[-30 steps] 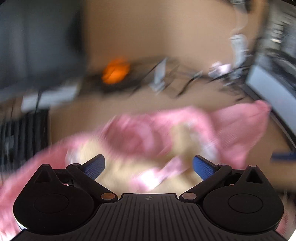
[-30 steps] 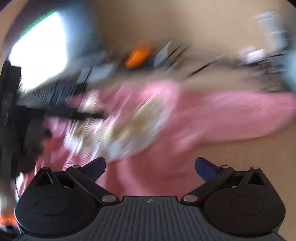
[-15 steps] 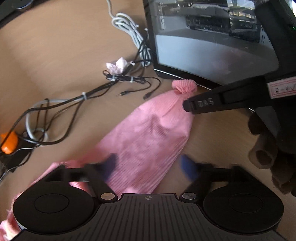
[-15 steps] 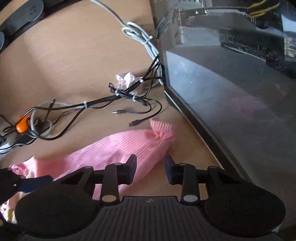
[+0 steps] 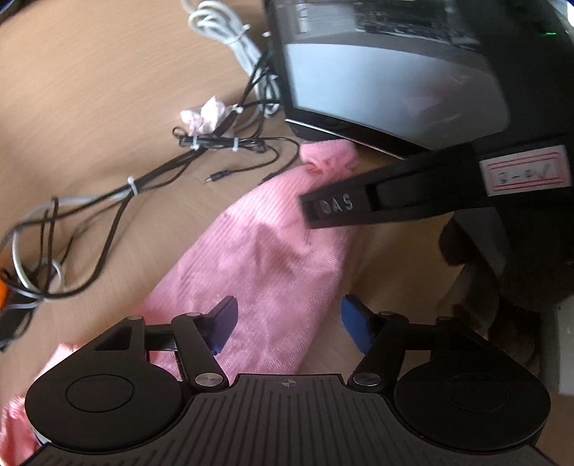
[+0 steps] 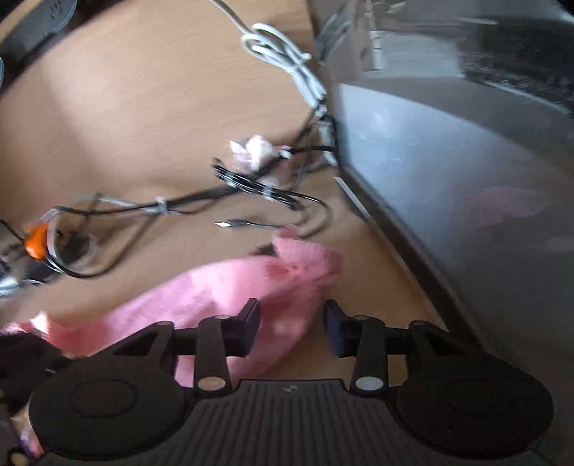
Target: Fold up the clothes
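Note:
A pink ribbed sleeve (image 5: 272, 251) lies slantwise on the wooden table (image 5: 89, 89), with its cuff (image 5: 328, 157) by the computer case. My left gripper (image 5: 288, 326) straddles the sleeve's middle. Its jaws are closing, the left pad lies on the cloth and the right pad stands off its edge. My right gripper (image 6: 292, 324) hovers near the cuff (image 6: 305, 254) with its jaws opening and cloth between the pads, not pinched. One right fingertip (image 5: 333, 209) shows over the cuff end in the left wrist view.
A computer case with a glass side (image 6: 448, 172) borders the sleeve on the right. A bundle of black cables (image 5: 215, 143), a white coiled cable (image 5: 222, 32) and a crumpled tissue (image 5: 204, 114) lie beyond the cuff. A dark gloved hand (image 5: 520, 269) holds the right gripper.
Both grippers swung from the garment's body to the sleeve by the case. The left jaws narrowed. The right jaws narrowed, then widened again.

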Demonstrator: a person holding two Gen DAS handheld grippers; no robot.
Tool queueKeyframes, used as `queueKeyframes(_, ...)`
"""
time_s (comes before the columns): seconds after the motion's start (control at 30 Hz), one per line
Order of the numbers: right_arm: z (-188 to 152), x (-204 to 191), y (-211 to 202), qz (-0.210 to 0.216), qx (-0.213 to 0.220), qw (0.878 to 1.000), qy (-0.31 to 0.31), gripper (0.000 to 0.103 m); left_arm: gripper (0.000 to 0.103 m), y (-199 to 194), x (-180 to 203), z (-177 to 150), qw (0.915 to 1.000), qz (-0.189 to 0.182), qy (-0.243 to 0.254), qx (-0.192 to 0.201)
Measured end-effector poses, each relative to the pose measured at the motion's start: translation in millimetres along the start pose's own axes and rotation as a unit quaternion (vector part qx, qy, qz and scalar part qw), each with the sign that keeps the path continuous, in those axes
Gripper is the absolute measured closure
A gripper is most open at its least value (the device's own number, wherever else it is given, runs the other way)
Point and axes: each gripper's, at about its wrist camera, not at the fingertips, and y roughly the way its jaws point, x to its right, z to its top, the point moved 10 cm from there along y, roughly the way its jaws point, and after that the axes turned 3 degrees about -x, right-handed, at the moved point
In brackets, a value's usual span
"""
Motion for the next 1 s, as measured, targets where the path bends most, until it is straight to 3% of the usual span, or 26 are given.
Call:
queueKeyframes(0.07, 6.5, -7.2, 3.1, 0.007, 0.008, 1.000, -0.007, 0.029, 0.037, 1.1, -5.4, -0.1, 0.9998, -0.003, -0.018, -0.001)
queueKeyframes(0.13, 8.7, -13.0, 10.5, 0.008, 0.005, 1.000, -0.017, 0.030, 0.037, 0.7, -9.1, -0.5, 0.9997, -0.001, -0.023, -0.001)
queueKeyframes(0.17, 7.7, -15.0, 14.6, 0.010, -0.002, 1.000, -0.019, 0.038, 0.037, 0.2, -10.7, -0.6, 0.9997, 0.000, -0.026, -0.001)
queueKeyframes(0.2, 5.9, -16.2, 18.4, 0.011, -0.010, 1.000, -0.021, 0.053, 0.038, 0.1, -11.7, -0.8, 0.9996, 0.000, -0.028, -0.001)
queueKeyframes(0.3, 4.1, -13.5, 19.8, 0.005, -0.013, 1.000, -0.020, 0.073, 0.053, -1.3, -13.0, -0.3, 0.9996, 0.002, -0.030, 0.002)
queueKeyframes(0.37, 3.7, -10.8, 18.4, 0.007, -0.015, 1.000, -0.011, 0.082, 0.056, -0.2, -13.6, -0.1, 0.9994, 0.005, -0.033, 0.002)
queueKeyframes(0.4, 3.5, -10.8, 16.4, 0.011, -0.016, 1.000, -0.007, 0.086, 0.065, -0.4, -14.1, -0.5, 0.9994, 0.006, -0.035, 0.002)
queueKeyframes(0.43, 3.6, -11.6, 13.7, 0.014, -0.016, 1.000, -0.005, 0.087, 0.078, -1.4, -14.8, -1.4, 0.9993, 0.006, -0.038, 0.002)
queueKeyframes(0.5, 6.4, -17.3, 3.7, 0.021, -0.011, 1.000, -0.009, 0.090, 0.094, -4.5, -18.7, -5.3, 0.9989, 0.013, -0.045, -0.001)
queueKeyframes(0.63, 20.9, -44.2, -31.0, 0.040, 0.021, 0.998, -0.043, 0.091, 0.096, -29.3, -30.2, -11.1, 0.9977, 0.029, -0.058, 0.021)
queueKeyframes(0.83, 48.9, -133.9, -95.2, 0.095, 0.079, 0.984, -0.128, 0.091, 0.096, -90.2, -59.7, -16.8, 0.9928, 0.046, -0.084, 0.072)
queueKeyframes(1.0, 32.9, -251.7, -127.6, 0.171, 0.089, 0.953, -0.233, 0.091, 0.095, -147.7, -110.0, -68.7, 0.9835, 0.077, -0.142, 0.082)
